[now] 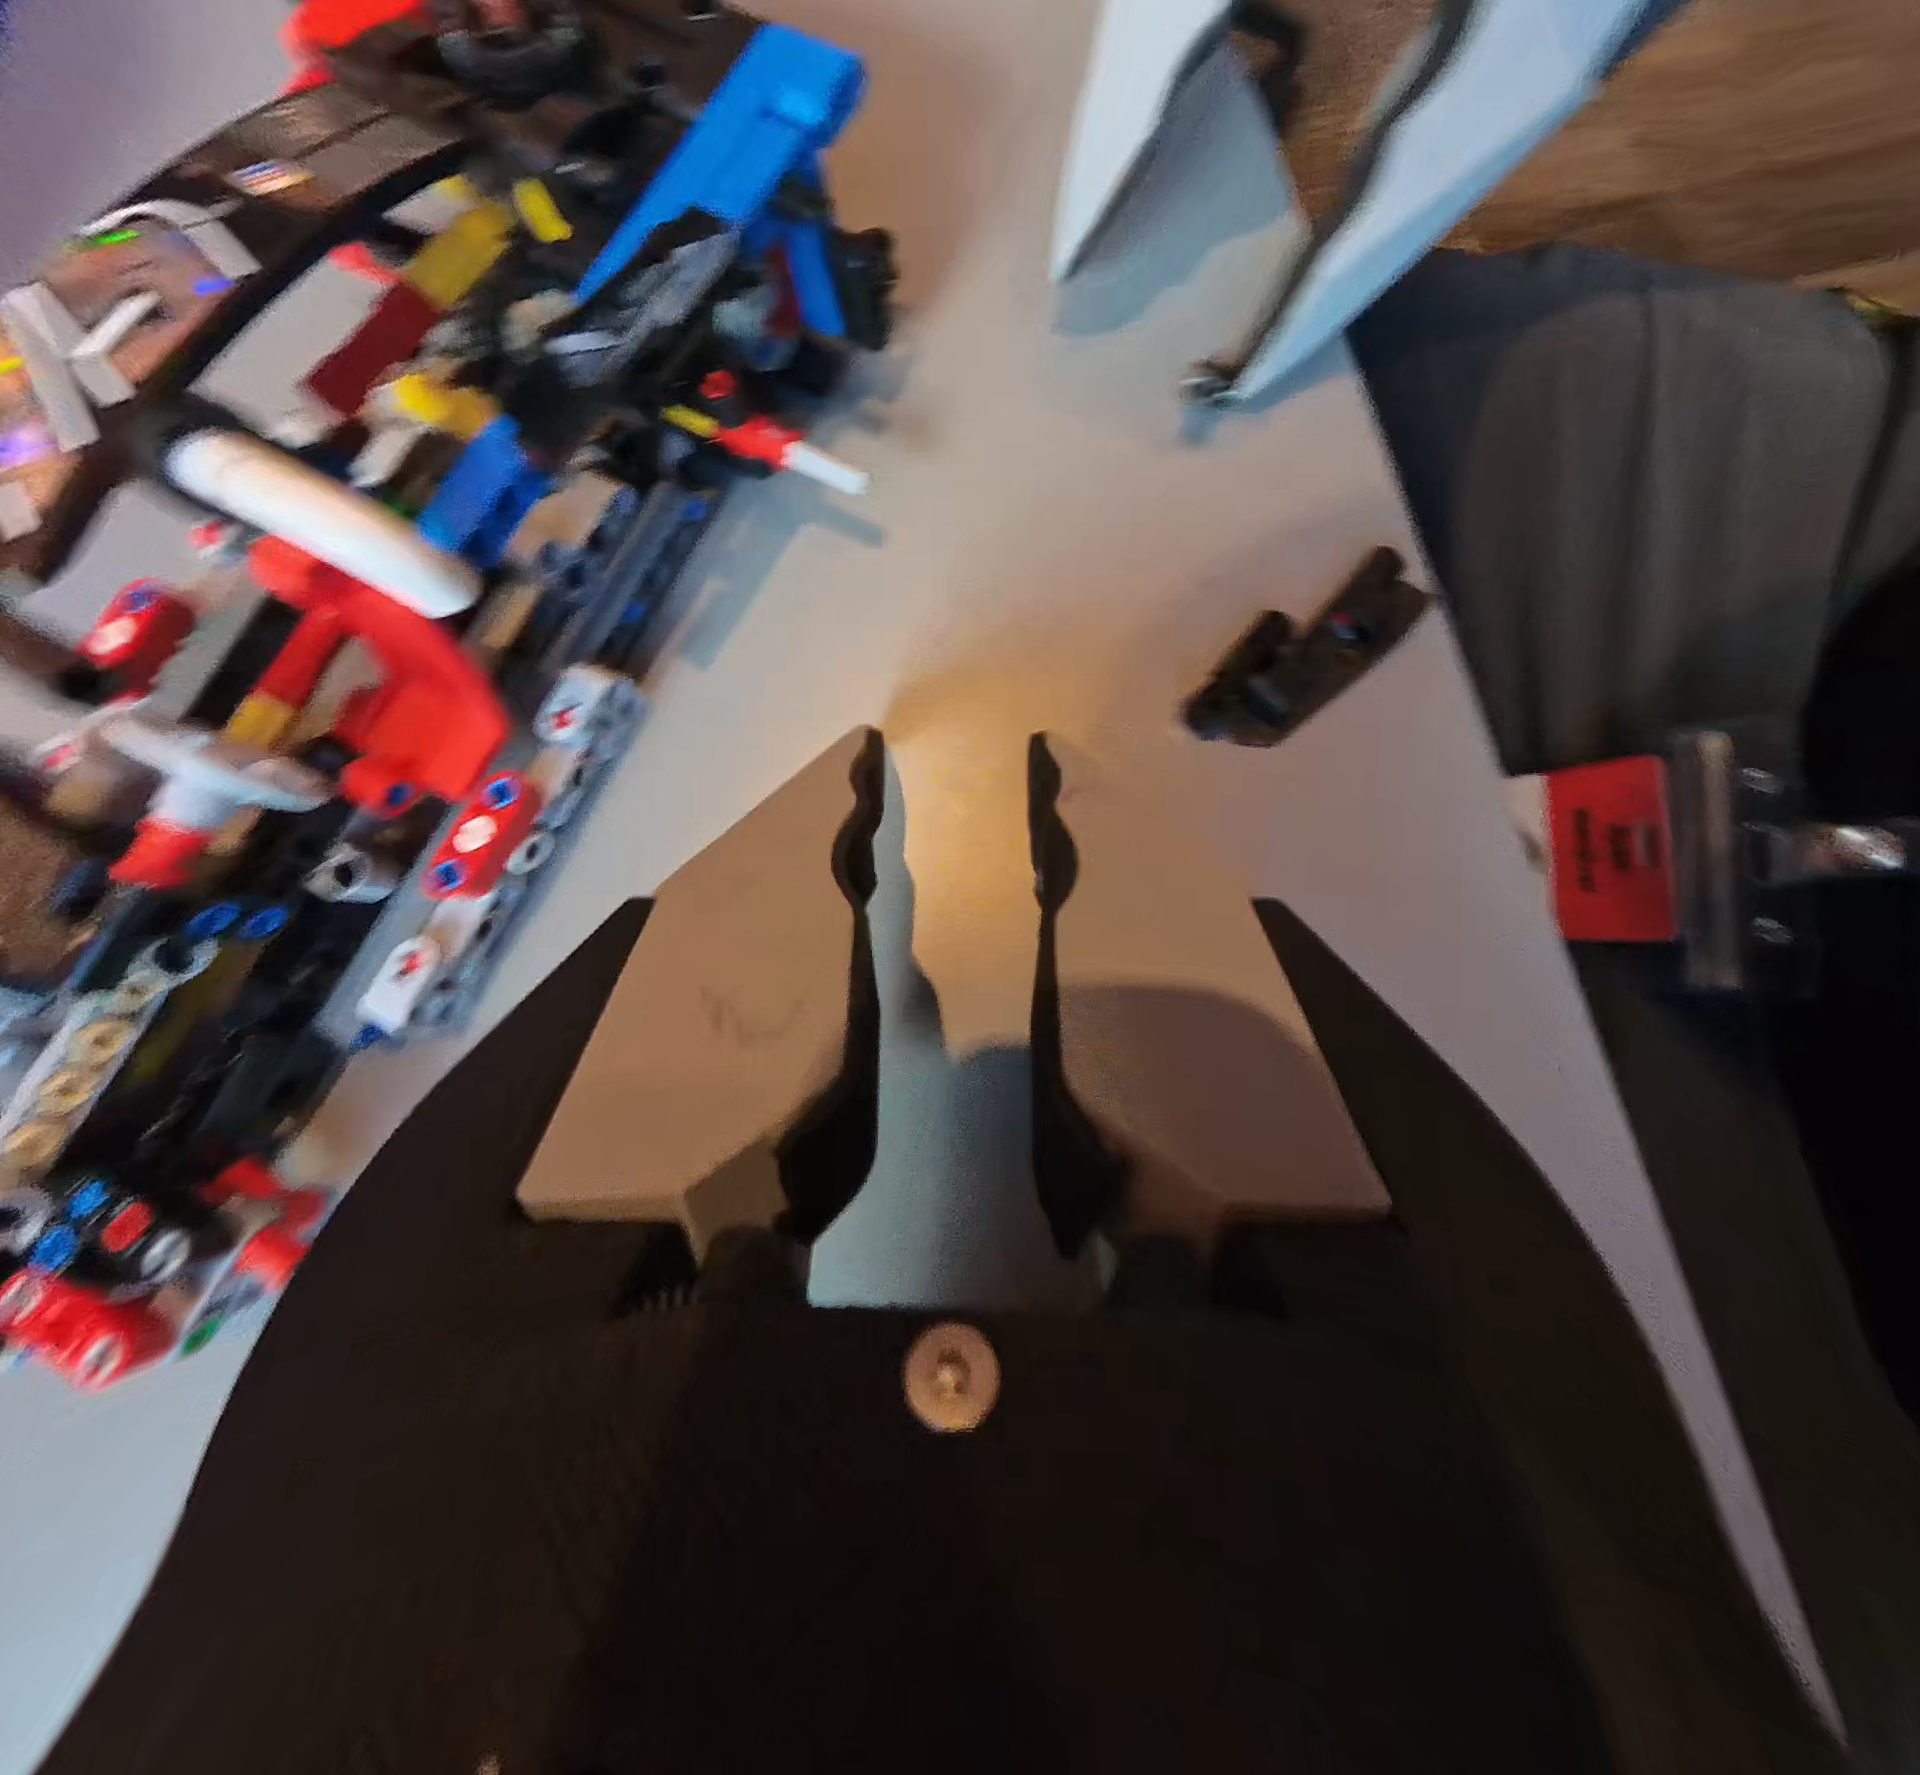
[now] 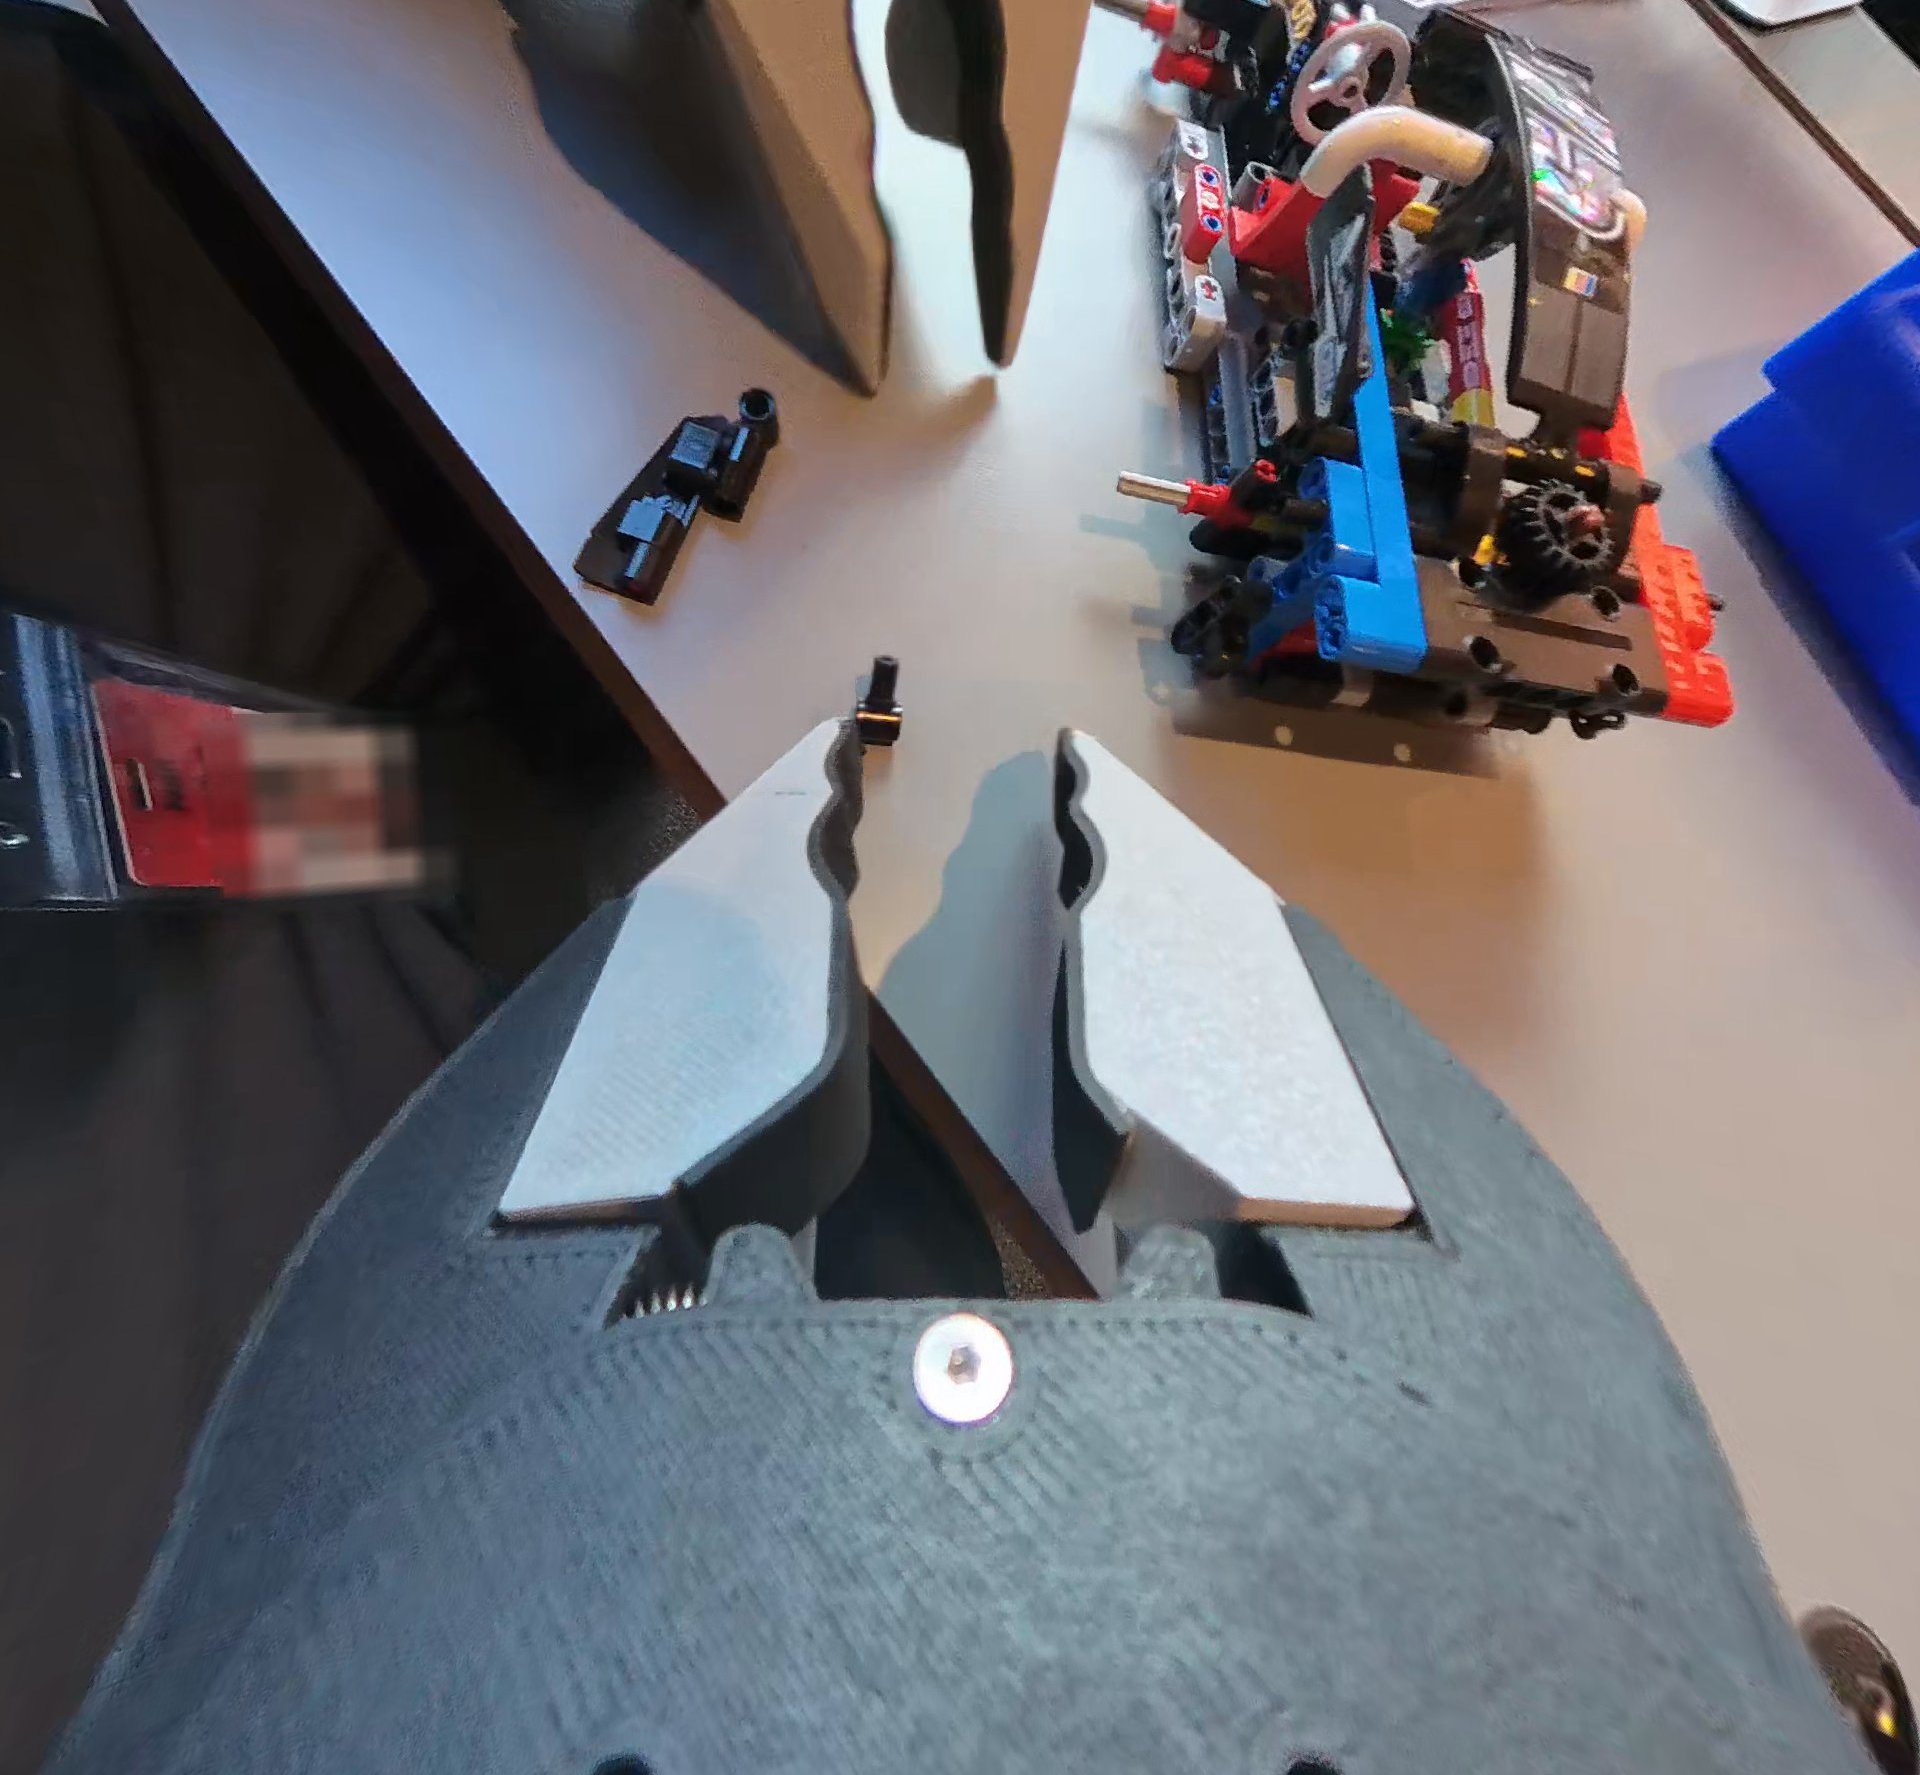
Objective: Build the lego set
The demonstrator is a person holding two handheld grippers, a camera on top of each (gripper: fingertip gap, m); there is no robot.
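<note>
Right gripper (image 2: 961, 749): held low over the table (image 2: 1351, 1050) near its front edge, fingers parted and empty, a small black pin (image 2: 878, 702) just beside the left fingertip. Left gripper (image 1: 956, 754): angled down, jaws narrowly apart, nothing gripped. Lego vehicle (image 2: 1434, 395) and black sub-assembly (image 2: 675, 499) are set well apart, with bare tabletop between.

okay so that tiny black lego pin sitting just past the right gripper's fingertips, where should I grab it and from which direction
Grip the small black pin across its wider lower collar, probably coming straight forward and down with the open right gripper. It stands roughly upright on the pale table, narrow stem up, right by the left fingertip, so shift slightly left to center it. The stem looks too thin to hold squarely.
</note>
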